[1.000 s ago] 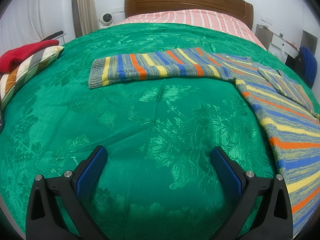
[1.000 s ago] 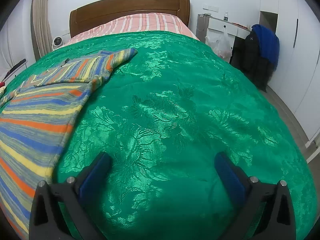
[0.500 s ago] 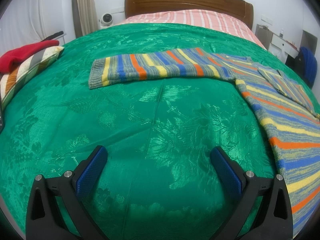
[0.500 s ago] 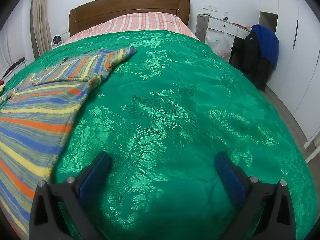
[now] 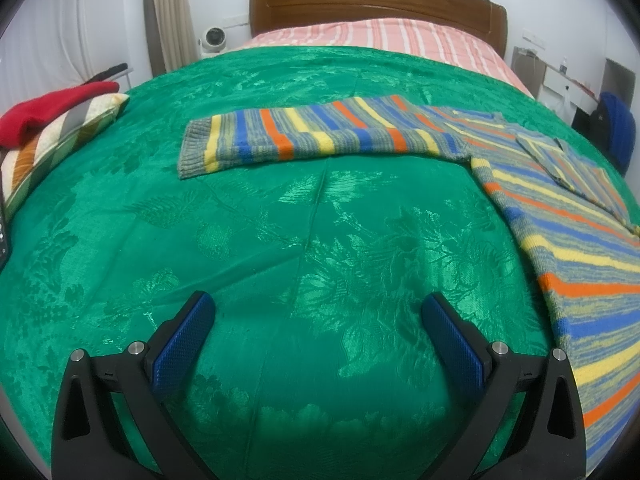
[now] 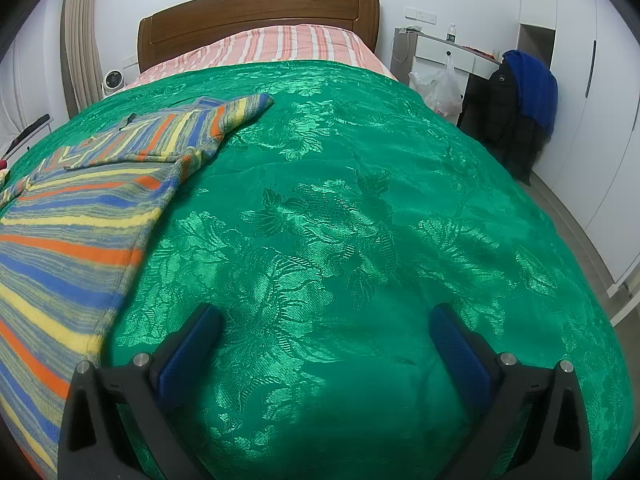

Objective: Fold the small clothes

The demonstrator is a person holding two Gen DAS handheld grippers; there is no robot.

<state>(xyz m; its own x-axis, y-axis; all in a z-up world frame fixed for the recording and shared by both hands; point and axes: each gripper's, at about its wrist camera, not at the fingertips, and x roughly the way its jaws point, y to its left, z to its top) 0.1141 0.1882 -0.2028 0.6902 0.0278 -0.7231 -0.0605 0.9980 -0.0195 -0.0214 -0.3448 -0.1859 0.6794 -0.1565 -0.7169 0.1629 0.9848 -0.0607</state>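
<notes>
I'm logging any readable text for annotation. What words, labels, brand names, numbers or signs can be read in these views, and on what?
No text can be read in either view.
Black jacket: a small pale logo on the chest, too small to read.
Bottle on the white desk: its label is too blurred to read.
Striped sweater, green bedspread and both hand-held grippers: no lettering visible.

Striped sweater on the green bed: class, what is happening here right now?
A person holds a two-finger gripper in each hand above the green bedspread. The left gripper and right gripper are both open and empty. The striped sweater lies flat between them, one sleeve stretched out sideways. Neither gripper touches it.
</notes>
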